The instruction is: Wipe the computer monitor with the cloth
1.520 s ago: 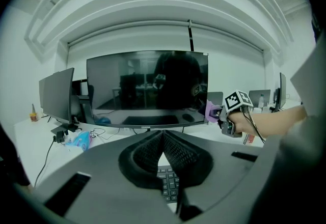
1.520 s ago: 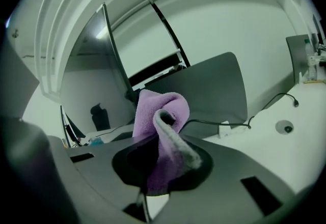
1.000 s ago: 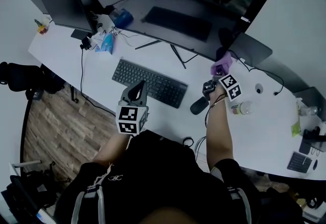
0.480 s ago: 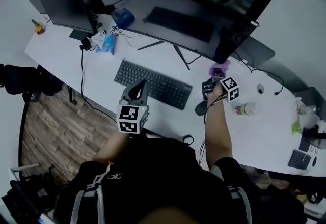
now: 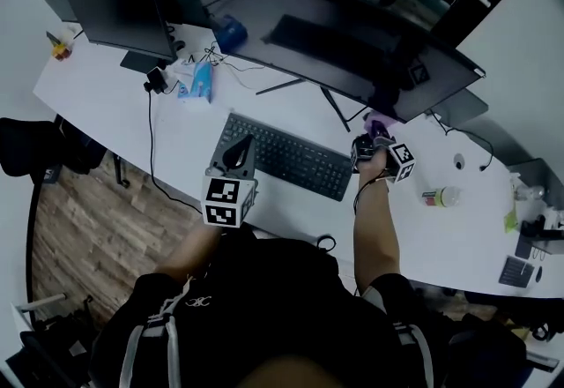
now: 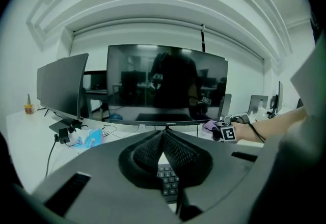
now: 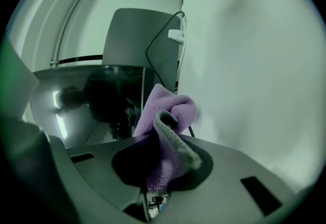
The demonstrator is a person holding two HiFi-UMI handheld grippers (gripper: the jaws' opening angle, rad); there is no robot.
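Note:
The wide dark computer monitor [image 5: 335, 25] stands at the back of the white desk [image 5: 115, 104]; it fills the middle of the left gripper view as the monitor [image 6: 165, 83]. My right gripper [image 5: 370, 132] is shut on a purple cloth [image 5: 379, 123], held close under the screen's lower right corner. In the right gripper view the cloth [image 7: 165, 116] bunches out of the jaws in front of the dark screen [image 7: 91, 101]. My left gripper [image 5: 238, 151] is shut and empty, held above the keyboard's left end [image 5: 286, 155].
A second monitor [image 5: 119, 11] stands at the left, with a blue packet [image 5: 198, 82] and cables nearby. A small bottle [image 5: 441, 197] lies right of my right hand. A laptop [image 5: 463, 108] sits behind the main screen's right end.
My right gripper has carried the cloth up and closer to the monitor's lower right corner. The dark mouse beside it is no longer visible. The left gripper has hardly moved.

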